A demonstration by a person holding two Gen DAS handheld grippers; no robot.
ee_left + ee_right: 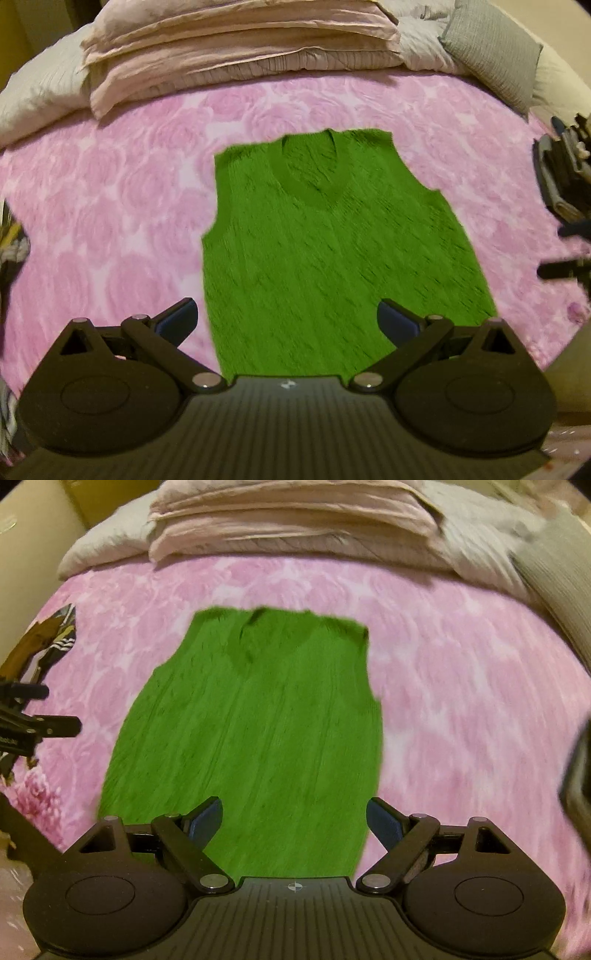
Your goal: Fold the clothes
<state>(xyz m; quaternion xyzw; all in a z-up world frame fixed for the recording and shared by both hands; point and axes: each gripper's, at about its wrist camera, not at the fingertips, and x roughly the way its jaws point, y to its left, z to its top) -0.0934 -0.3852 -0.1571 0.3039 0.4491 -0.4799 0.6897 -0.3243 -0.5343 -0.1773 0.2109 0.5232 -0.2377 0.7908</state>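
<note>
- The bed [110,206] fills both views, spread with a pink rose-patterned cover that runs from edge to edge.
- Along the top of each frame lies a stack of folded pale pink bedding [236,48], with greyish pillows to either side of it.
- A grey ribbed cushion [495,51] leans at the upper right of the left wrist view.
- The green knitted vest [325,251] lies flat in the middle of the frame on the cover, V-neck toward the bedding, hem toward the cameras; both armholes show, and it looks smooth and unfolded.
- In the right wrist view the vest [258,731] sits slightly left of centre, its neckline smeared by blur.
- The left gripper [287,325] hangs over the hem at the bottom of its frame, fingers [177,319] spread wide and holding nothing; one tip is over the cover, the other over the vest.
- The right gripper [294,819] is likewise splayed and empty above the hem.
- At the left edge of the right wrist view lies a brown and dark patterned item [44,642], possibly more clothing; it is too blurred to name.
</note>
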